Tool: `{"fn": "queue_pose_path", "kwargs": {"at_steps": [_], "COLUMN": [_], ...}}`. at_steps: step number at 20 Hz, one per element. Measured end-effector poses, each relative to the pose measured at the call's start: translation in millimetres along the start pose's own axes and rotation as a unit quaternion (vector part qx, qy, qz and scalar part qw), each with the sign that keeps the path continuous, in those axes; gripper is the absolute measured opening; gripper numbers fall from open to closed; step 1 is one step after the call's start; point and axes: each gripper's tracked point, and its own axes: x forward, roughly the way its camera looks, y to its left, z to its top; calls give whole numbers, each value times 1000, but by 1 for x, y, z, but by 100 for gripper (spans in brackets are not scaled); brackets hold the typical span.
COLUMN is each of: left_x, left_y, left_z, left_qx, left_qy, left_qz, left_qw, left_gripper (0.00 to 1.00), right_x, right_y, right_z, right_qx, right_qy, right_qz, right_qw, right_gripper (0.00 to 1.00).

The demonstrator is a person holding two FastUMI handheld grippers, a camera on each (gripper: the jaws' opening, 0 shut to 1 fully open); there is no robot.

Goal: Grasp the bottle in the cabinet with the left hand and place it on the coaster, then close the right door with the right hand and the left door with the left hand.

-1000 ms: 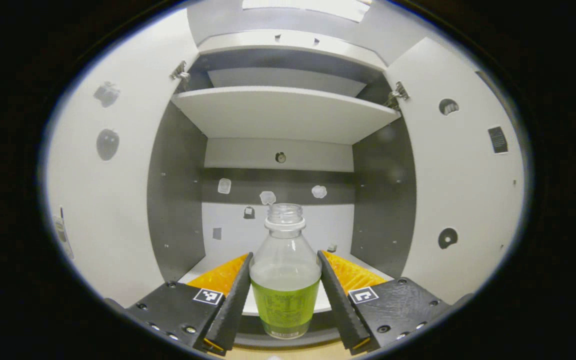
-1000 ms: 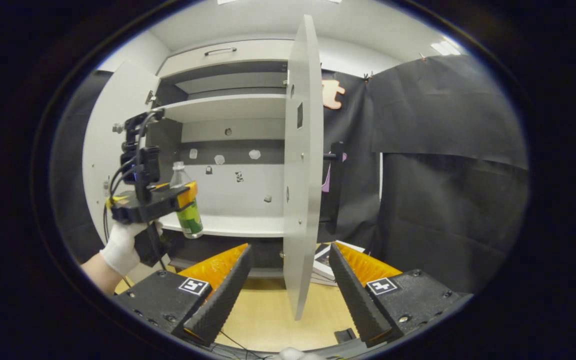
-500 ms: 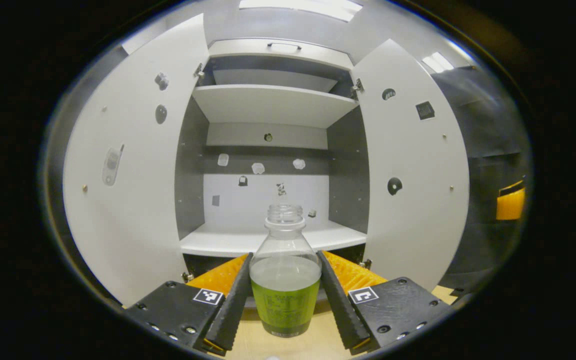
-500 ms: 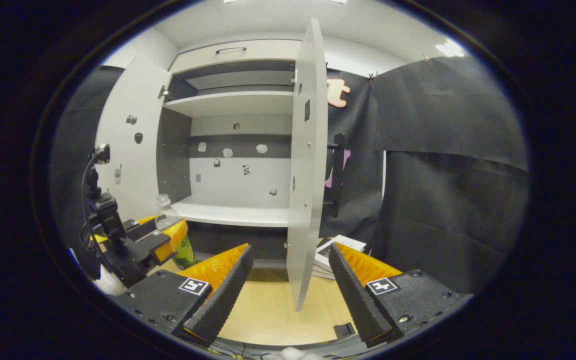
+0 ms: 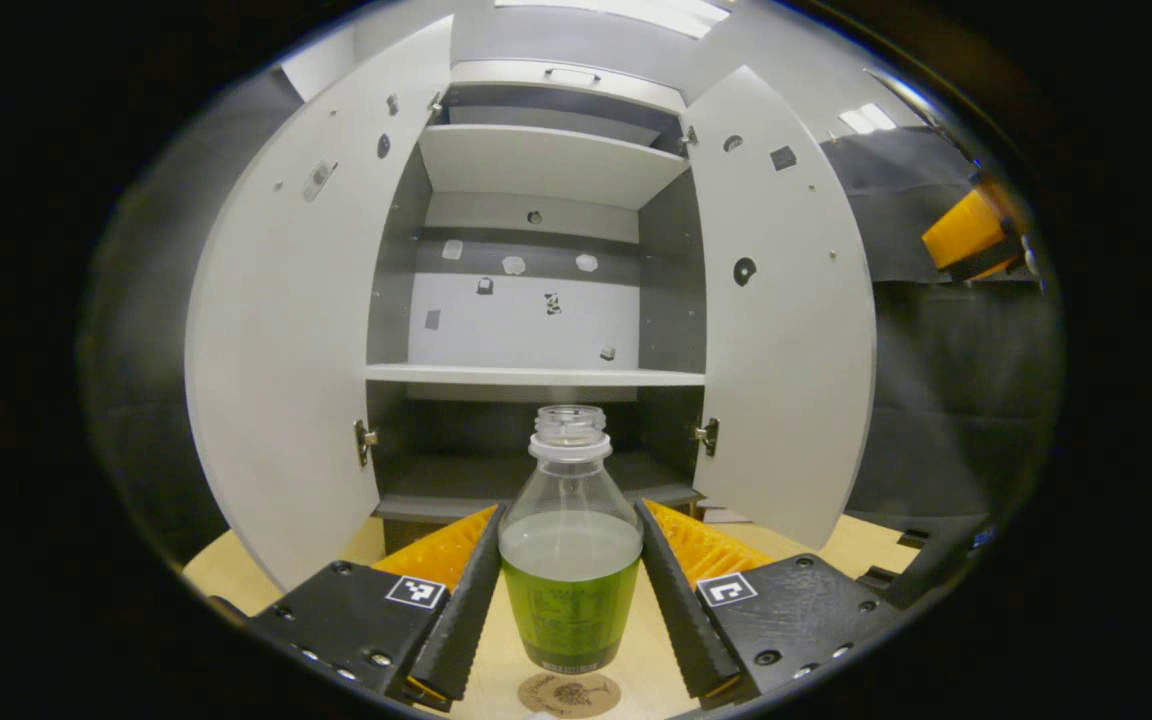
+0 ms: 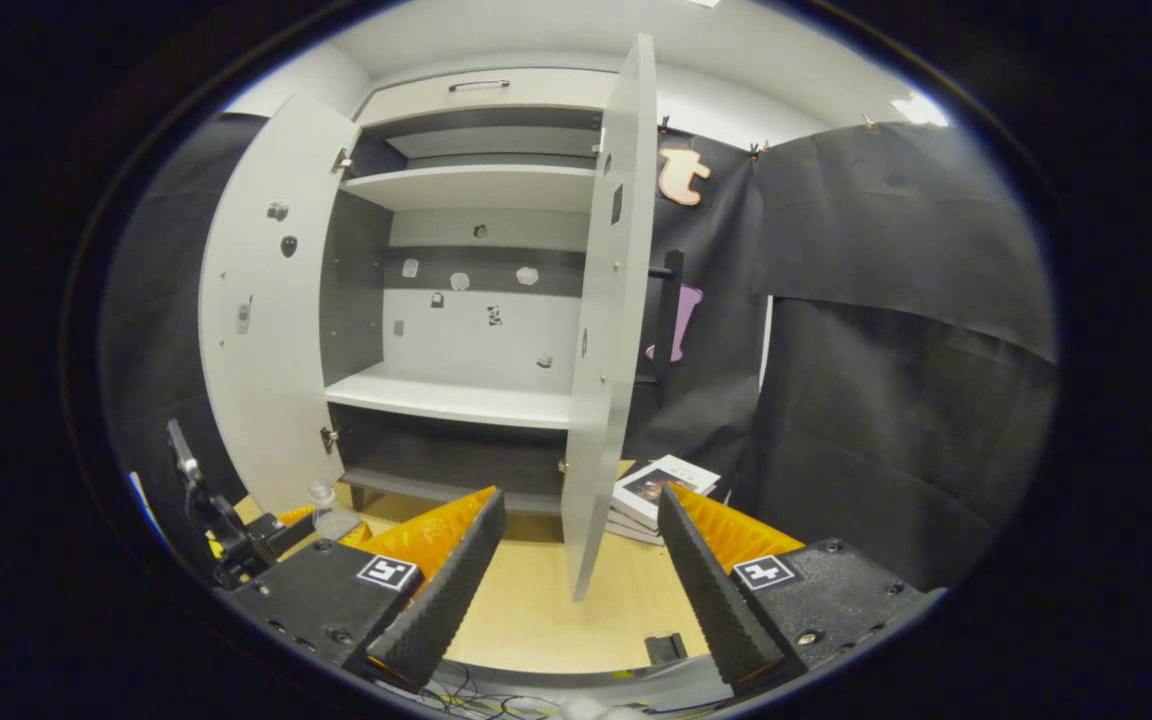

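A clear uncapped bottle [image 5: 570, 540] with a green label stands upright between my left gripper's [image 5: 570, 600] fingers, which press on both its sides. It hangs just above a round brown coaster [image 5: 568, 693] on the wooden table [image 5: 356, 545]. The white cabinet [image 5: 536, 300] stands ahead with both doors wide open: left door [image 5: 286, 330], right door [image 5: 786, 320]. In the right gripper view my right gripper [image 6: 576, 590] is open, and the right door's edge [image 6: 606, 330] rises just beyond its fingers. The bottle's neck [image 6: 324, 497] and the left gripper [image 6: 256, 535] show low at the left there.
A stack of books or magazines [image 6: 656, 490] lies on the table to the right of the cabinet. Black cloth [image 6: 886, 330] walls the booth on the right. The cabinet shelves [image 6: 446, 400] are bare apart from small stickers on the back panel.
My left gripper has drawn back out of the cabinet and lowered with the bottle, so the coaster now appears under it. The right gripper has drifted slightly, still facing the right door's edge.
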Motion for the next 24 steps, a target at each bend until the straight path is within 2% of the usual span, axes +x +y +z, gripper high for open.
{"fn": "queue_pose_path", "kwargs": {"at_steps": [1,3,8,10,13,14,16,17,18,20,24], "left_x": [-2,-6,-10,-12,-10,-8,-8,-11,-13,-15,-12], "left_y": [-3,-9,-15,-12,-6,-6,-1,0,-1,0,2], "left_z": [-11,-34,-88,-98,-98,-100,-108,-111,-112,-105,-78], "left_qx": [2,8,3,14,19,18,21,19,16,21,37], "left_qy": [0,1,30,37,26,28,38,43,46,43,25], "left_qz": [-4,-16,-31,-26,-26,-25,-19,-19,-20,-20,-17], "left_qw": [1000,1000,999,999,999,999,999,999,999,999,999], "left_gripper": [76,80,77,81,72,77,78,82,79,93,97], "right_x": [-2,-2,-2,-3,-3,-3,-3,-3,-2,-3,-3], "right_y": [-1,-3,-6,-3,3,4,6,7,7,7,7], "right_z": [-2,-4,-3,-4,-6,-7,-7,-7,-5,-4,-7], "right_qx": [-2,-4,-5,-12,-19,-21,-22,-22,-22,-22,-18], "right_qy": [3,8,10,14,18,19,20,20,19,17,16], "right_qz": [0,-1,-3,0,5,6,9,10,10,9,8], "right_qw": [1000,1000,1000,1000,1000,1000,1000,1000,1000,1000,1000], "right_gripper": [100,100,100,100,100,100,100,100,100,100,100]}}
